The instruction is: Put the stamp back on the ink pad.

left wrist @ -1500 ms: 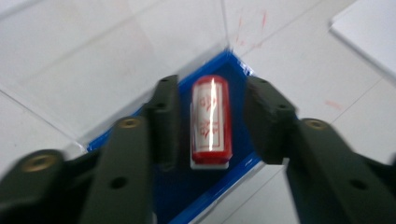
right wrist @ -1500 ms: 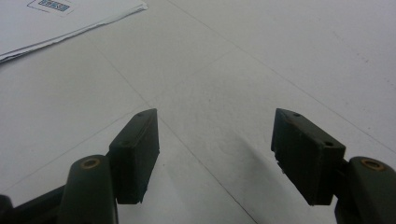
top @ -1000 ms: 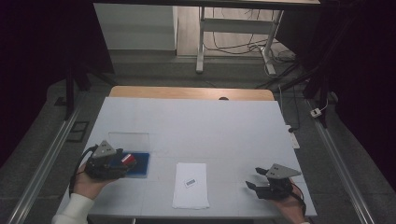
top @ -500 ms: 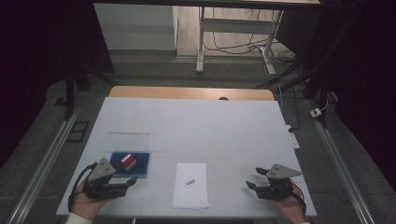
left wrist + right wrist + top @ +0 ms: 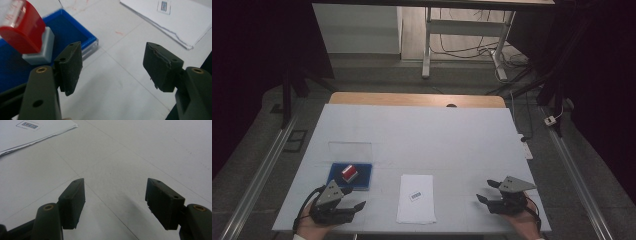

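The red stamp stands on the blue ink pad at the near left of the white table, apart from both grippers. The left gripper sits just in front of the pad, jaws apart and empty; the right gripper rests at the near right, also spread on nothing. The paper sheet lies between them, its small printed label showing. Stamping looks undone. A clear lid lies behind the pad; nothing blocks the way.
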A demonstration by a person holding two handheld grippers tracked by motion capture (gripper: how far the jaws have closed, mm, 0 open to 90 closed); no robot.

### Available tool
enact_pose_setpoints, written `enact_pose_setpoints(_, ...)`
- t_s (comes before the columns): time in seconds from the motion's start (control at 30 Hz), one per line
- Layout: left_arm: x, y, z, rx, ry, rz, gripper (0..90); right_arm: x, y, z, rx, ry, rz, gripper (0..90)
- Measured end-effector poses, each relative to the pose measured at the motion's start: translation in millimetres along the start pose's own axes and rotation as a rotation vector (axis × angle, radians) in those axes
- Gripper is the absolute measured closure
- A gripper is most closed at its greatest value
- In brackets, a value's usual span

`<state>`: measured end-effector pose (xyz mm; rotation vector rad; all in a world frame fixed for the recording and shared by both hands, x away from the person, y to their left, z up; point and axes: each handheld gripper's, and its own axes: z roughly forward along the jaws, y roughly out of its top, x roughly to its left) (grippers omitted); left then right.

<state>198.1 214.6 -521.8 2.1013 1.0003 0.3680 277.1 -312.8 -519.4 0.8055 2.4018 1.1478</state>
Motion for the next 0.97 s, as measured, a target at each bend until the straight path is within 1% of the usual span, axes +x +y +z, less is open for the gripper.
enact_pose_setpoints(0.03,0.0,-0.4,0.6,0.001,-0.001,0.0,32.3,0.1,-0.7,-0.8,-0.013,0.005,0.006,32.4)
enact_pose_setpoints(0.1,0.5,-1.0,2.1,0.0,-0.001,0.0,32.3,0.1,-0.8,-3.0,-0.012,-0.002,0.002,32.4)
enact_pose_setpoints(0.33,2.3,-0.3,4.7,-0.002,0.003,-0.004,32.4,3.4,0.4,-3.6,-0.025,0.008,-0.008,32.4)
enact_pose_setpoints(0.77,2.0,1.1,5.6,-0.004,0.002,-0.003,32.7,3.8,0.6,-4.1,-0.026,0.018,-0.01,32.8)
enact_pose_setpoints(0.97,2.4,1.4,5.3,-0.008,0.002,-0.005,32.7,4.0,0.7,-4.1,-0.02,0.013,-0.016,32.8)
